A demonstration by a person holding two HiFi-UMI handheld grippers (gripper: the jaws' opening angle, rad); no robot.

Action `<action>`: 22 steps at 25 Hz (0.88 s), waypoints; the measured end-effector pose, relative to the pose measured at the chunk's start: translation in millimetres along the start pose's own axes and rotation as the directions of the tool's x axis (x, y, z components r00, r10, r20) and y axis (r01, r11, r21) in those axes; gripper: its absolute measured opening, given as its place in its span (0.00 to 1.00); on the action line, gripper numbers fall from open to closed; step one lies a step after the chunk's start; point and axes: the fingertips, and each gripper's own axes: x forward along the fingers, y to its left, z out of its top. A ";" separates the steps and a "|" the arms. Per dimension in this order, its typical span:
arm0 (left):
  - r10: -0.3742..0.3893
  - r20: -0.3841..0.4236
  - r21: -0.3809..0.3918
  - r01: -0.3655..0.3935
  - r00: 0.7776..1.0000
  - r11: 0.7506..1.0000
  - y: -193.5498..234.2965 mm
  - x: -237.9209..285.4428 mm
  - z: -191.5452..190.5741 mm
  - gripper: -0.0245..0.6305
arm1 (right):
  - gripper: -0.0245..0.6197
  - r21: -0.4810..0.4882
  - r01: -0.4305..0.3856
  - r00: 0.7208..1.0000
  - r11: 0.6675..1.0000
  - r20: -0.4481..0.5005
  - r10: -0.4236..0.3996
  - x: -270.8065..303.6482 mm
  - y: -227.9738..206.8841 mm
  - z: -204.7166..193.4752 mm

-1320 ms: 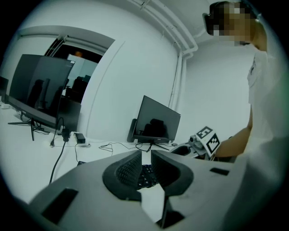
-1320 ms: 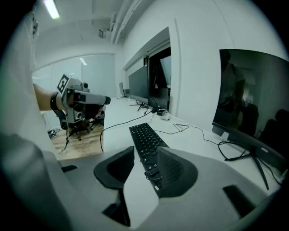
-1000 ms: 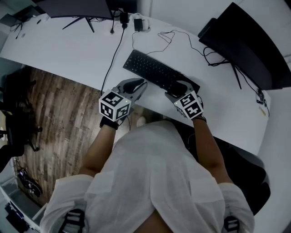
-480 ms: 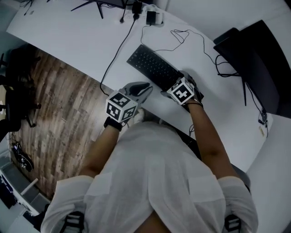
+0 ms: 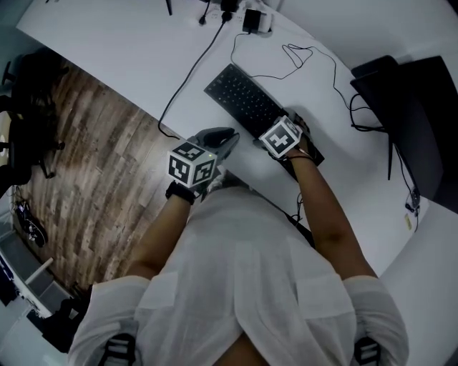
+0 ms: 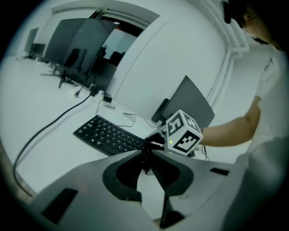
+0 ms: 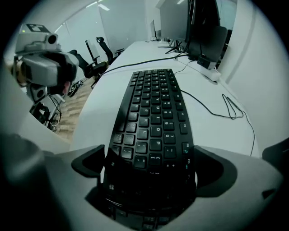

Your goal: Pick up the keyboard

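A black keyboard [image 5: 243, 104] lies at a slant on the white desk [image 5: 129, 57]. My right gripper [image 5: 283, 139] points steeply down over its near right end. In the right gripper view the jaws stand wide open on either side of the keyboard [image 7: 151, 117], whose end fills the space between them; right gripper [image 7: 151, 169]. My left gripper [image 5: 227, 136] is shut and empty at the desk's front edge, left of the keyboard. The left gripper view shows its closed fingertips [image 6: 146, 164], the keyboard [image 6: 108, 135] beyond and the right gripper's marker cube [image 6: 183, 133].
A black cable [image 5: 189, 78] runs across the desk left of the keyboard. A thin looped wire [image 5: 308, 57] lies behind it. A dark monitor [image 5: 408, 93] stands at the right and a power adapter [image 5: 254, 20] at the back. Wooden floor [image 5: 93, 164] lies beyond the desk edge.
The right gripper has dropped from just above the keyboard down over its near right end. The left gripper has sunk a little and rolled by the desk edge.
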 end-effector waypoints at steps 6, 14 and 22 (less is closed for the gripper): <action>0.040 0.004 -0.370 -0.036 0.999 0.928 19.6 19.3 -23.5 0.24 | 0.94 0.003 -0.001 1.000 1.000 -0.009 0.001 0.0 -0.4 -1.0; 0.002 0.022 -0.716 0.015 1.000 0.697 7.6 62.0 -57.6 0.38 | 0.94 -0.032 -0.049 0.999 0.998 0.004 0.049 -2.0 -1.5 -1.1; 0.027 0.020 -0.762 -0.003 0.999 0.648 9.1 70.7 -64.0 0.43 | 0.94 -0.048 -0.026 0.998 0.999 -0.061 0.023 0.3 2.4 -6.0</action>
